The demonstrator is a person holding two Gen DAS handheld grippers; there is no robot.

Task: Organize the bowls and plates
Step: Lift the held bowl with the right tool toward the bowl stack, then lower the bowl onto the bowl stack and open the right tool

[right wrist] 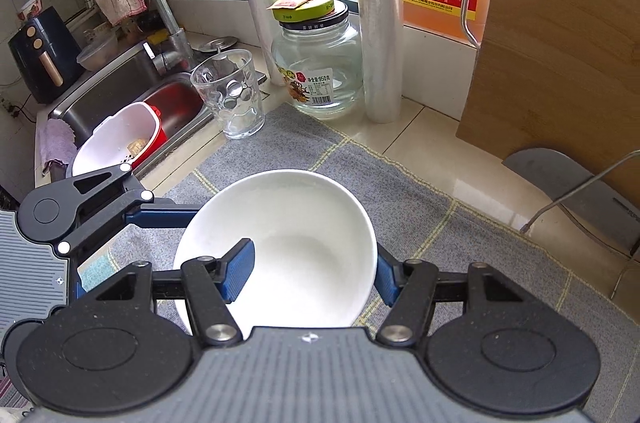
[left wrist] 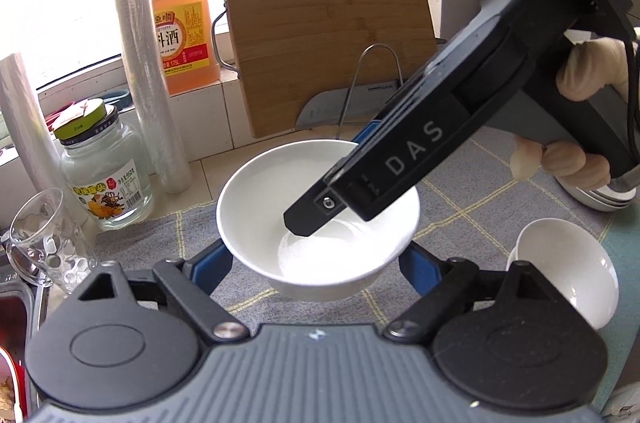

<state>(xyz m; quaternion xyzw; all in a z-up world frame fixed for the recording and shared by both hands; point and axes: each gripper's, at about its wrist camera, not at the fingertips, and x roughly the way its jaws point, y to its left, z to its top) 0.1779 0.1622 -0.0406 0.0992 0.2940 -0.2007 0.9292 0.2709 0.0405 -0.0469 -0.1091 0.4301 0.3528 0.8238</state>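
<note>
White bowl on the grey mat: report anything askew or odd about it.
The white bowl sits tilted, not flat on the grey mat. The right gripper straddles its rim, one finger inside and one outside, while the left gripper flanks it.

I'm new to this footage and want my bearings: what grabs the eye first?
A white bowl sits mid-frame on the grey checked mat, with both hand-held grippers around it. The right hand-held gripper has one finger inside the rim and one outside. Behind stand an orange bottle and a wooden cutting board.
</note>
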